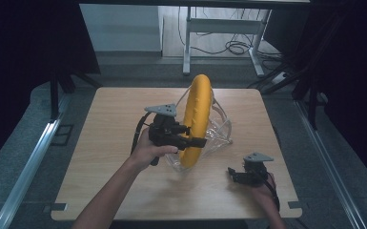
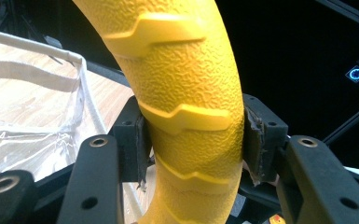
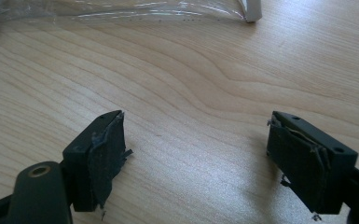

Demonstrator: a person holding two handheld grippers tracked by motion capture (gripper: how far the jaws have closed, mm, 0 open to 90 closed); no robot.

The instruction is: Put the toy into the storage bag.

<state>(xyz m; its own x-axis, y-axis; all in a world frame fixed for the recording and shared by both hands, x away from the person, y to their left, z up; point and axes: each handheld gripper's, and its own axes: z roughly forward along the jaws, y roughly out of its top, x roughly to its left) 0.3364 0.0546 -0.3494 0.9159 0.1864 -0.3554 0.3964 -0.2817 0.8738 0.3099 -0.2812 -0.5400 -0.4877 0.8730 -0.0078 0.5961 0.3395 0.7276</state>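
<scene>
Left gripper point(image 2: 191, 140) clamps one yellow ring point(image 1: 196, 117); right gripper point(image 3: 200, 158) empty.

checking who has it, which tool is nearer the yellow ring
Left. The left tool is shut on the yellow ring, holding it upright over the clear bag. The right tool sits open, low over the table, apart from the ring.

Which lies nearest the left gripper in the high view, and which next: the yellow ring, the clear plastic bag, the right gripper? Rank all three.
1. Yellow ring: clamped in the left gripper.
2. Clear plastic bag: just behind the ring.
3. Right gripper: near the table's right front corner.
</scene>
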